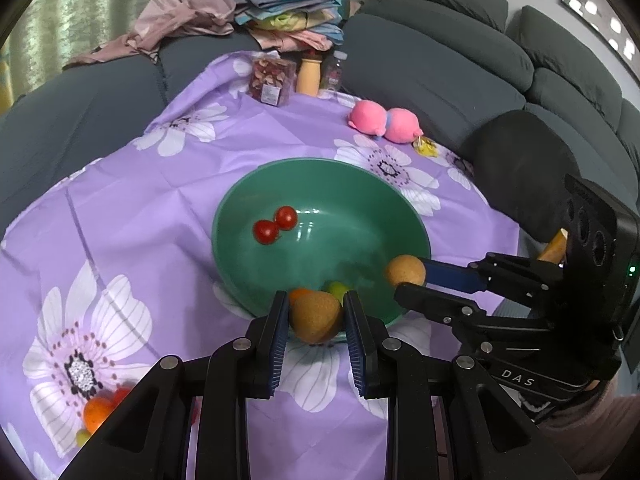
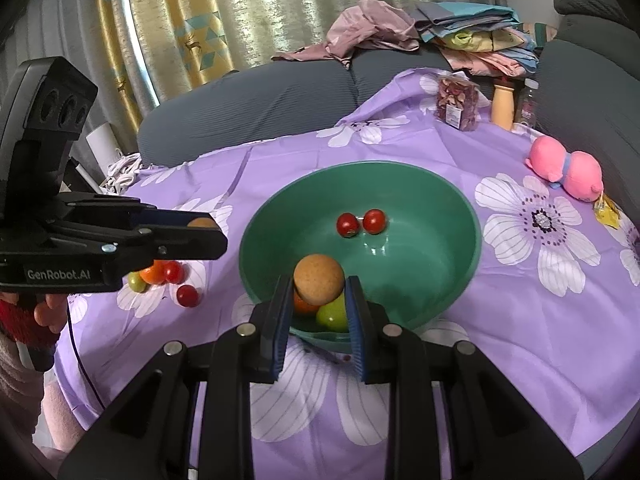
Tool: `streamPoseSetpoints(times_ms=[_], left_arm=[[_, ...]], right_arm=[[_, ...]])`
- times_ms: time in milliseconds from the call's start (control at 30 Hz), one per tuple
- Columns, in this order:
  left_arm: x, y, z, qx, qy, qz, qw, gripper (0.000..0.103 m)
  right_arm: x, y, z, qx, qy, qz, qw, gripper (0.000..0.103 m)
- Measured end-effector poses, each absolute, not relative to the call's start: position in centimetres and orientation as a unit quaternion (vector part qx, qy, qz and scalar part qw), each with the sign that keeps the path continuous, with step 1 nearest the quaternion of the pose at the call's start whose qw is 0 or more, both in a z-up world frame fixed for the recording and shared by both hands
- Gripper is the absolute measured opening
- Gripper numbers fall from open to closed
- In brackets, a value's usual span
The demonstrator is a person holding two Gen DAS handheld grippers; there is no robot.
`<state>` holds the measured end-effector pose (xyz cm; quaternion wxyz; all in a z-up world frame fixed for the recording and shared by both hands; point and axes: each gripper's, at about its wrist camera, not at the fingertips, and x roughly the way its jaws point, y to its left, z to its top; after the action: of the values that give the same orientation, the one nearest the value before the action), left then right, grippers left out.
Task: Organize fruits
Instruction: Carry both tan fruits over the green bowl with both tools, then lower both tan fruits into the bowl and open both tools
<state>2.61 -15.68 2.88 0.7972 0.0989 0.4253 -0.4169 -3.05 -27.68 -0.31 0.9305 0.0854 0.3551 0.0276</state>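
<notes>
Holding one round brown fruit each: left gripper (image 1: 316,316) and right gripper (image 2: 318,294), fingers squeezed tight on them, above near rim of round green plastic bowl (image 2: 460,208). Letting go early could drop fruit on purple flowered desk cloth (image 2: 500,320); it may roll off. Gripper writing: "GenRobot.AI", "DAS".

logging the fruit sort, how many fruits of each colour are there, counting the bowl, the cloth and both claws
red tomatoes: 4
orange fruit: 2
green fruit: 2
brown fruit: 2
total: 10
</notes>
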Motion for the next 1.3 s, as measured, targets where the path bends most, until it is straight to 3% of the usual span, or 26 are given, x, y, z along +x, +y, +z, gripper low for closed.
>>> streamPoseSetpoints(times_ms=[1300], left_arm=[[4.4,-21.0,-0.6,0.146,0.489,-0.343,0.789,0.027]], right_arm=[[-1.1,-30.8,-1.3,0.085,0.365,0.036,0.926,0.027]])
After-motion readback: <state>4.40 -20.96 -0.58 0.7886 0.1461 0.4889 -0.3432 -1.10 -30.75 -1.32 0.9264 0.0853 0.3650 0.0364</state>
